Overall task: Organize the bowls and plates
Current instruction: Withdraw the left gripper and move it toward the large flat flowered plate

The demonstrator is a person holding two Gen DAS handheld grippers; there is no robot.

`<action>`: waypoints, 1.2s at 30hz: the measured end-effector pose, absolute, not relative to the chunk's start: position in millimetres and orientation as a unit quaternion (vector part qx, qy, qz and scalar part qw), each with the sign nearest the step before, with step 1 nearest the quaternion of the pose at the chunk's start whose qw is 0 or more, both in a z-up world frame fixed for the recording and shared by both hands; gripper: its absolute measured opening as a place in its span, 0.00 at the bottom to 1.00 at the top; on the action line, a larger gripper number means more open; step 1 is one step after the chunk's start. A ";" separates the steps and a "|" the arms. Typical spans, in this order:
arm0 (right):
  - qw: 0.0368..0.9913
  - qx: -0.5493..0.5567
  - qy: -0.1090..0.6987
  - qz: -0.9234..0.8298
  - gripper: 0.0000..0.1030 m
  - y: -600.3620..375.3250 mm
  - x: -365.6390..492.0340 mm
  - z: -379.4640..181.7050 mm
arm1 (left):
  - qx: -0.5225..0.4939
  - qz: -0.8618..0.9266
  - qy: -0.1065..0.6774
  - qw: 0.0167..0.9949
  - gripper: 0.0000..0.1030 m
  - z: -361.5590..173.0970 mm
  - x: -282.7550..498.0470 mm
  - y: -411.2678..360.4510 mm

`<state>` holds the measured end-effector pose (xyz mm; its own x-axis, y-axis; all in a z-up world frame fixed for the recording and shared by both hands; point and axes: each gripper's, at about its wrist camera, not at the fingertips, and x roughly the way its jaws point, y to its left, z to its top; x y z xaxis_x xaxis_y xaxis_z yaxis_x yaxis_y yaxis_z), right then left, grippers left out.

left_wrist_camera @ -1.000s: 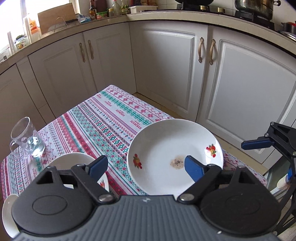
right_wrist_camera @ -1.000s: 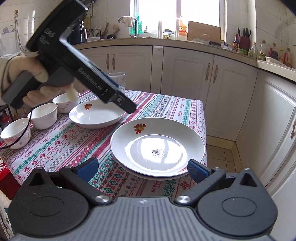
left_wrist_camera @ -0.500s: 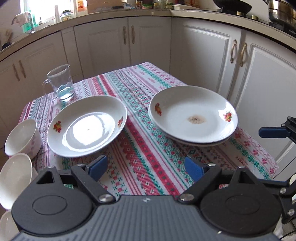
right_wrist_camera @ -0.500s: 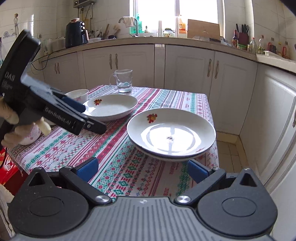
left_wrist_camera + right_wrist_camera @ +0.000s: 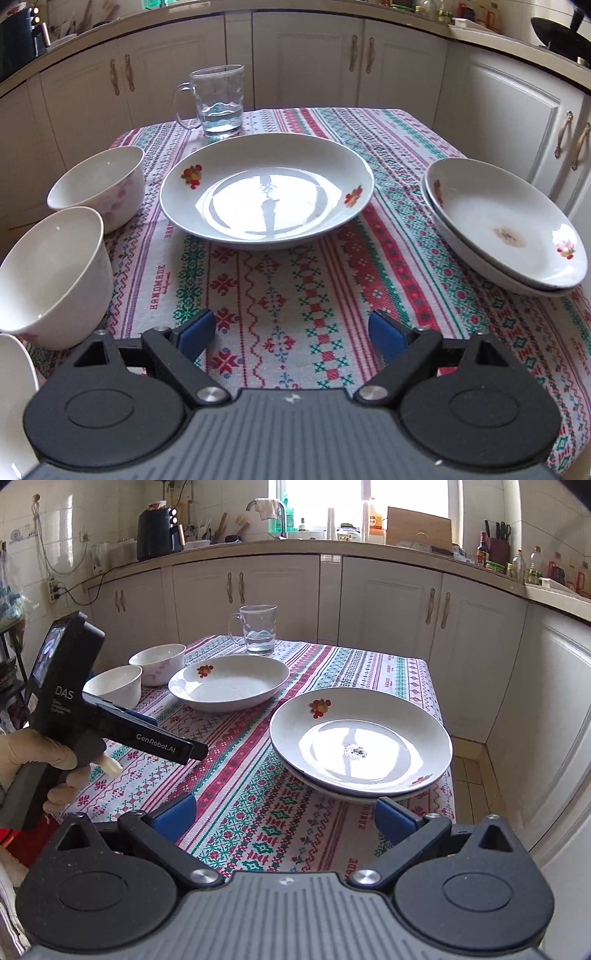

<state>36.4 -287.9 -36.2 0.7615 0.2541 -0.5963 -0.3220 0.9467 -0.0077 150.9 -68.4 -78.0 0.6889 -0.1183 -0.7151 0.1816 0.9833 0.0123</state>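
On the table (image 5: 295, 295), biggest stuff first:

stacked plates (image 5: 360, 744): two glazed ceramic plates nested at the table's right edge, near the corner. Heavy-ish as a pair, stiff, slick, chip-prone. Top one has a small dirty spot in the middle. I'd only pinch the rim lip.

single plate (image 5: 266, 190): mid-table toward the far edge, same shiny glaze. Probably the next one to go on the stack; grab the near rim and keep it level, it'll want to slide.

bowls (image 5: 51, 273): along the left edge, thin-walled, light, breakable. Clamp over the wall at the rim.

glass mug (image 5: 218, 101): far edge, some water inside, so don't bump it.

left gripper (image 5: 291, 334): pads wide apart, nothing between them.

right gripper (image 5: 284, 818): same deal, spread and empty.
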 end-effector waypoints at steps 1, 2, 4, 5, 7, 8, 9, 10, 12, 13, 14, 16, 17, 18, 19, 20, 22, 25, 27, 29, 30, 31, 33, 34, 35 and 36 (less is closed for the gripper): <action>0.935 -0.060 0.312 0.157 1.00 -286.8 38.4 -35.5 | 0.040 -0.083 0.381 0.920 0.87 -78.2 152.3 -68.6; 0.934 -0.065 0.315 0.158 1.00 -285.5 41.0 -34.7 | 0.039 -0.085 0.379 0.921 0.87 -78.3 154.0 -69.0; 0.931 -0.073 0.319 0.161 1.00 -283.2 45.8 -33.0 | 0.034 -0.082 0.378 0.922 0.87 -78.8 159.4 -69.4; 0.929 -0.077 0.322 0.164 1.00 -281.4 48.0 -31.7 | 0.030 -0.081 0.377 0.922 0.88 -79.2 161.3 -69.1; 0.926 -0.089 0.325 0.169 1.00 -278.2 52.7 -29.2 | 0.026 -0.077 0.380 0.921 0.94 -80.6 166.5 -69.6; 0.925 -0.095 0.326 0.173 1.00 -276.9 54.7 -27.7 | 0.025 -0.076 0.379 0.922 0.95 -81.3 167.8 -70.0; 0.923 -0.100 0.327 0.177 1.00 -275.8 57.2 -25.9 | 0.026 -0.078 0.376 0.923 0.96 -81.8 169.1 -70.6; 0.921 -0.104 0.329 0.181 1.00 -275.3 60.1 -23.9 | 0.028 -0.081 0.375 0.923 0.97 -82.5 170.3 -71.1; 0.917 -0.110 0.335 0.188 1.00 -275.0 66.7 -20.4 | 0.029 -0.087 0.374 0.923 0.99 -83.0 172.4 -71.4; 0.915 -0.113 0.338 0.190 1.00 -274.8 70.5 -18.5 | 0.029 -0.088 0.373 0.923 0.99 -83.2 173.8 -71.1; 0.913 -0.118 0.340 0.193 1.00 -274.8 74.4 -16.7 | 0.029 -0.087 0.372 0.924 1.00 -83.5 174.7 -71.0; 0.909 -0.128 0.344 0.197 1.00 -274.7 81.8 -12.7 | 0.027 -0.083 0.370 0.925 1.00 -83.9 178.1 -70.5; 0.907 -0.133 0.344 0.201 1.00 -274.5 85.6 -10.7 | 0.027 -0.081 0.370 0.925 1.00 -83.9 179.9 -70.7; 0.906 -0.137 0.344 0.205 1.00 -274.3 89.4 -8.7 | 0.027 -0.080 0.370 0.925 1.00 -83.9 181.2 -70.9; 0.904 -0.140 0.344 0.210 1.00 -274.3 93.9 -6.5 | 0.025 -0.078 0.369 0.926 1.00 -84.1 182.9 -70.7; 0.903 -0.142 0.344 0.214 1.00 -274.8 99.0 -4.7 | 0.025 -0.077 0.368 0.926 1.00 -84.6 184.2 -70.2; 0.901 -0.143 0.346 0.218 1.00 -275.4 109.6 -1.5 | 0.023 -0.076 0.364 0.928 1.00 -85.3 185.8 -68.7; 0.897 -0.143 0.350 0.228 1.00 -274.5 125.6 0.8 | 0.021 -0.074 0.360 0.930 1.00 -86.0 187.3 -66.6; 0.893 -0.142 0.354 0.239 1.00 -272.9 136.0 1.4 | 0.020 -0.070 0.354 0.932 1.00 -87.0 188.1 -65.5; 0.889 -0.144 0.357 0.248 1.00 -270.6 148.7 2.1 | 0.019 -0.068 0.355 0.932 1.00 -86.7 189.0 -65.6; 0.887 -0.145 0.359 0.253 1.00 -269.2 154.2 2.8 | 0.019 -0.067 0.355 0.932 1.00 -86.5 189.4 -65.7; 0.884 -0.147 0.360 0.259 1.00 -267.3 159.7 3.7 | 0.019 -0.067 0.354 0.933 1.00 -86.5 189.9 -65.8; 0.878 -0.154 0.362 0.273 1.00 -263.8 172.1 6.5 | 0.022 -0.070 0.358 0.931 1.00 -85.5 192.7 -65.2; 0.874 -0.159 0.364 0.280 1.00 -261.7 179.1 8.2 | 0.023 -0.072 0.362 0.929 1.00 -84.7 194.8 -65.2; 0.870 -0.163 0.367 0.285 1.00 -259.5 185.5 9.9 | 0.024 -0.072 0.364 0.928 1.00 -84.3 196.2 -65.1; 0.866 -0.168 0.369 0.292 1.00 -257.3 191.8 11.8 | 0.023 -0.071 0.363 0.929 1.00 -84.7 197.5 -64.7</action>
<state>191.8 -257.3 11.8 0.5573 0.3815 -0.7375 -0.6293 0.7735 -0.0754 197.5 -64.7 -84.7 0.7264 -0.1147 -0.6776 0.1484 0.9889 -0.0083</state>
